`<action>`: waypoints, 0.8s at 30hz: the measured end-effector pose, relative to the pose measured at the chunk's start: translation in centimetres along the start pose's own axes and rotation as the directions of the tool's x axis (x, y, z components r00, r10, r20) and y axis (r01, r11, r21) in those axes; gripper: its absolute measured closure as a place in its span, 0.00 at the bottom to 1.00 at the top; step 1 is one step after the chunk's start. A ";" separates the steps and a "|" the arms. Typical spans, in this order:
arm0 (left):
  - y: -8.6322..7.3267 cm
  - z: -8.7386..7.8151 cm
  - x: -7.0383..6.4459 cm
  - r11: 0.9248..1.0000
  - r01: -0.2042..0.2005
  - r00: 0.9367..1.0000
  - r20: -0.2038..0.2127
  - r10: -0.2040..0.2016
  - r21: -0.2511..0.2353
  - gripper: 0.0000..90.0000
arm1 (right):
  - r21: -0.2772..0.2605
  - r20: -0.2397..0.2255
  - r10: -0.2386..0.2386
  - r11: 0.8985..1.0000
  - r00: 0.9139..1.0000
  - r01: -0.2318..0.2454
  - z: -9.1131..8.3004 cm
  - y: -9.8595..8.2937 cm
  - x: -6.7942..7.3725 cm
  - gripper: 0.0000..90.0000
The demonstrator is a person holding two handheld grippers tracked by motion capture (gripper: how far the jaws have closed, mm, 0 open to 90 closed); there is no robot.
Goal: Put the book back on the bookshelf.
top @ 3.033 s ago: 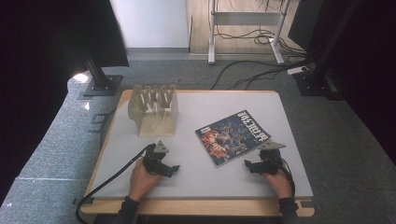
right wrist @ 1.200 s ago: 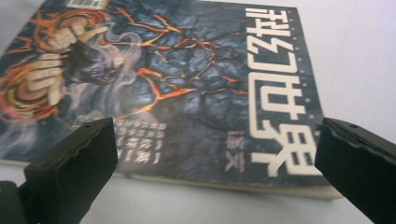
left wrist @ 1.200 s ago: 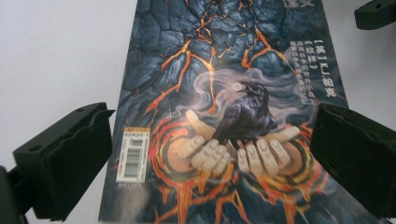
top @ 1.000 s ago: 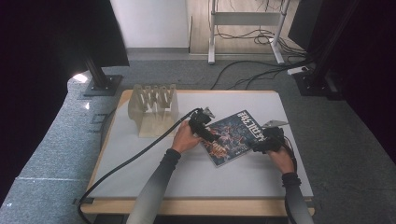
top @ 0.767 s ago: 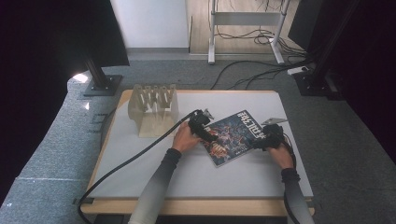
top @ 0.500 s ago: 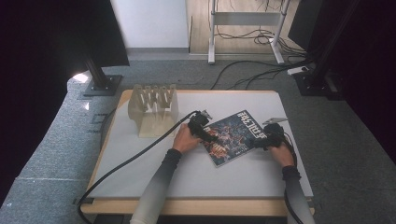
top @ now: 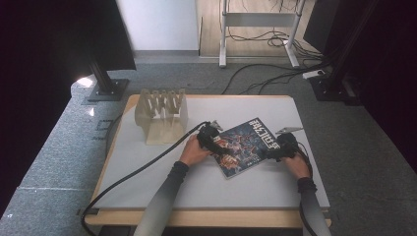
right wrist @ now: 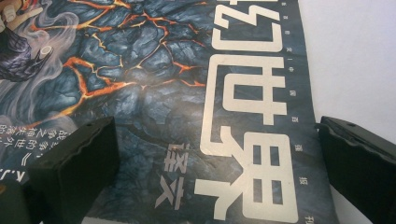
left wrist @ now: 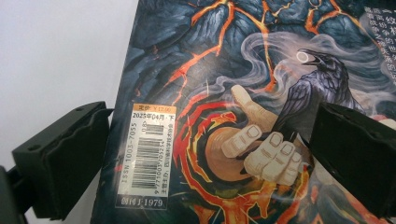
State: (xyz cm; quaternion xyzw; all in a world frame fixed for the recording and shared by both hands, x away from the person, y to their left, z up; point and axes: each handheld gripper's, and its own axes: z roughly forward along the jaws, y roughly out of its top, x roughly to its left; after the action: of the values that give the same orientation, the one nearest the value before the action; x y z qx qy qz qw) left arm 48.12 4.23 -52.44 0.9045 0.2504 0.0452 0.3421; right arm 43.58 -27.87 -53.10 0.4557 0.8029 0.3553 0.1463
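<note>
Magazine [top: 243,146] sat between both spread claws, left gripper [top: 210,139] and right gripper [top: 285,146] having just closed in—grasp imminent.

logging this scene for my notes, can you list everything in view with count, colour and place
magazine: one, dark blue-grey cover with orange cracks and pale lettering, flat on the table right of centre
rack: one, pale wood, slotted, far left part of the table
table: one, white top with wooden edge
cables: several, black, on the grey floor beyond the table
left gripper: one, black, jaws open over the magazine's barcode edge
right gripper: one, black, jaws open over the magazine's title end
</note>
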 end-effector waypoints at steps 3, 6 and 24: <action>-0.8 -0.6 -0.6 1.000 0.003 1.000 -0.006 -0.003 -0.008 0.00 | -0.005 -0.005 -0.007 1.000 1.000 0.007 -0.2 -0.3 0.7 0.00; -1.8 -1.2 -1.2 1.000 0.006 1.000 -0.009 -0.006 -0.017 0.00 | -0.008 -0.011 -0.013 1.000 1.000 0.013 -0.4 -0.8 2.0 0.00; -8.3 -6.2 -4.8 0.999 0.033 0.999 -0.018 -0.033 -0.025 0.00 | -0.007 -0.042 -0.078 0.997 0.996 0.077 -1.2 -2.3 8.6 0.00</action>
State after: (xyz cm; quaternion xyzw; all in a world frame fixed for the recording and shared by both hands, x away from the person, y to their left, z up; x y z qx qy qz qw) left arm 38.83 10.91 -52.60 0.8955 0.2680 0.0508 0.3516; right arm 36.82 -21.91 -53.12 0.4162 0.8219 0.3612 0.1443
